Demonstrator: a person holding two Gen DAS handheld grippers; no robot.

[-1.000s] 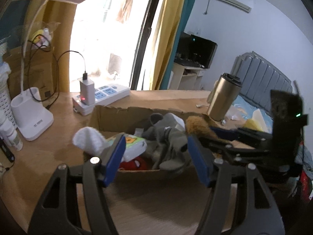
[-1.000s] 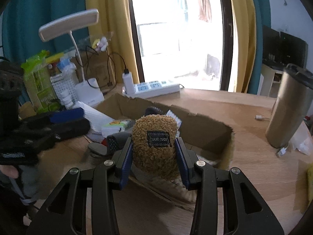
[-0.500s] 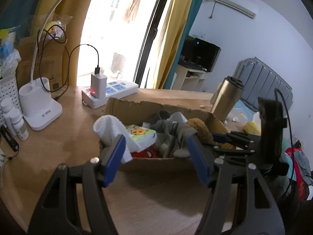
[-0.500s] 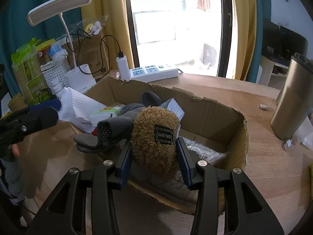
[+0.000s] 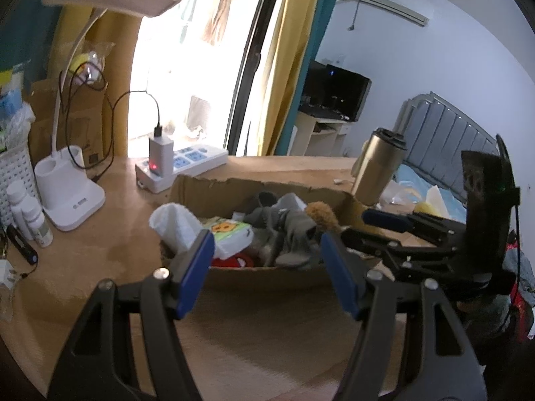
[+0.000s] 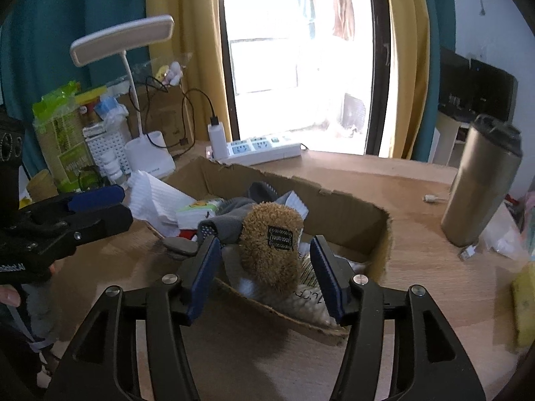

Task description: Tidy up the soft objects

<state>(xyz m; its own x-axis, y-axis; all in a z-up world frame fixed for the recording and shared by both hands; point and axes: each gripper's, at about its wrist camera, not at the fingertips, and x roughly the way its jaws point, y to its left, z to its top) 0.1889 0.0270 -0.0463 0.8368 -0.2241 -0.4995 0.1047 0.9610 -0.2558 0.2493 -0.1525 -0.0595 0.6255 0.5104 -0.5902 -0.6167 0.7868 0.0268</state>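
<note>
A: Setting?
B: Home bedroom. Wooden desk [image 5: 100, 234] by a bright window, yellow curtains [image 6: 180, 50], grey padded headboard [image 5: 444, 133], wall air conditioner [image 5: 391, 3], television [image 5: 337, 92]

A: Desk items?
B: White lamp [image 6: 133, 100], power strip [image 6: 260, 148], steel tumbler [image 6: 481, 183], cardboard box [image 6: 334, 207] of soft things

a fuzzy brown plush toy with a black sewn label [image 6: 270, 250] leans over the near wall of a shallow, torn-edged cardboard box [image 6: 347, 212]. inside lie a grey sock with dotted sole [image 6: 223, 222], crumpled white tissue paper [image 6: 155, 197] and a small printed pack [image 5: 230, 233].
</note>
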